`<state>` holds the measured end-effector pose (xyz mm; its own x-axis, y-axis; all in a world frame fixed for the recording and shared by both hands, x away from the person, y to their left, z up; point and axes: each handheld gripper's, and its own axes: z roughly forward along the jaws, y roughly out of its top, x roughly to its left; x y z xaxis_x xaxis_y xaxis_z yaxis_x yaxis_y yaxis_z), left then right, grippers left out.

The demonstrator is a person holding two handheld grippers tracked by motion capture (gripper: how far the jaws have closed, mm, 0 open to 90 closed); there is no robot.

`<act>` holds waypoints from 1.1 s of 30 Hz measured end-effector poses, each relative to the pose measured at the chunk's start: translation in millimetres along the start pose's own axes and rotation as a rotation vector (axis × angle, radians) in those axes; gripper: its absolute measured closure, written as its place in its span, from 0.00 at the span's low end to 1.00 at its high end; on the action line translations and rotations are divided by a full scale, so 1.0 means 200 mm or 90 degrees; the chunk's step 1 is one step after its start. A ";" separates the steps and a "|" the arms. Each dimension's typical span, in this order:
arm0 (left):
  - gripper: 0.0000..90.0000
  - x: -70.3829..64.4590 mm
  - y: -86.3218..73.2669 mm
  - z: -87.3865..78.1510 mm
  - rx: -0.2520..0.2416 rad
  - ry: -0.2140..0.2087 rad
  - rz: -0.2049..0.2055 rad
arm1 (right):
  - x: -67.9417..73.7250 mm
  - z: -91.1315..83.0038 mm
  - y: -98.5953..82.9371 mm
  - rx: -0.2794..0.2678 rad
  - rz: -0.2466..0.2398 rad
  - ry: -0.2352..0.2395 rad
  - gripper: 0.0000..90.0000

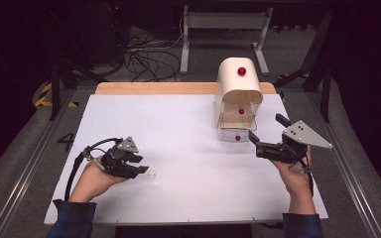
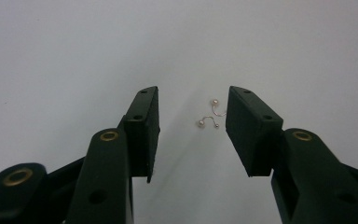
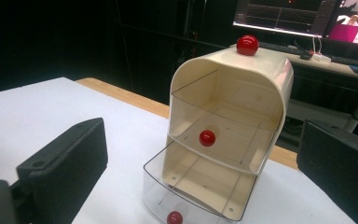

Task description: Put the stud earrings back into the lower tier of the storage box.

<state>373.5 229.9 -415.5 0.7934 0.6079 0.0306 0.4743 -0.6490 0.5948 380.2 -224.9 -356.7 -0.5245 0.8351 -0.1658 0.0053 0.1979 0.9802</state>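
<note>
Two hand-held grippers, small earrings and a cream drawer box on a white table.

Nearest the person: left gripper, jaws spread apart, holding nothing, low over the table; the earrings, tiny pearl-tipped wire pieces, lie between its jaws close to one pad, just ahead of it. Right gripper, jaws wide apart and empty, just beside the drawer box, facing it. Drawer box at the table's far edge: bottom drawer pulled out, red knobs on its front and top.
</note>
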 end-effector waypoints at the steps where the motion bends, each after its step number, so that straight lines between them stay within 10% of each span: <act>1: 0.62 0.00 0.00 0.01 0.002 -0.003 -0.001 | 0.00 0.00 0.00 0.000 0.000 0.000 0.02; 33: 0.76 -0.01 0.02 0.19 0.089 -0.022 -0.005 | -0.02 -0.03 0.02 -0.004 0.004 0.004 0.02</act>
<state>387.4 208.4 -443.7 0.8012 0.5984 -0.0031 0.5270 -0.7032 0.4772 376.6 -230.4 -351.6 -0.5294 0.8333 -0.1590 0.0035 0.1896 0.9819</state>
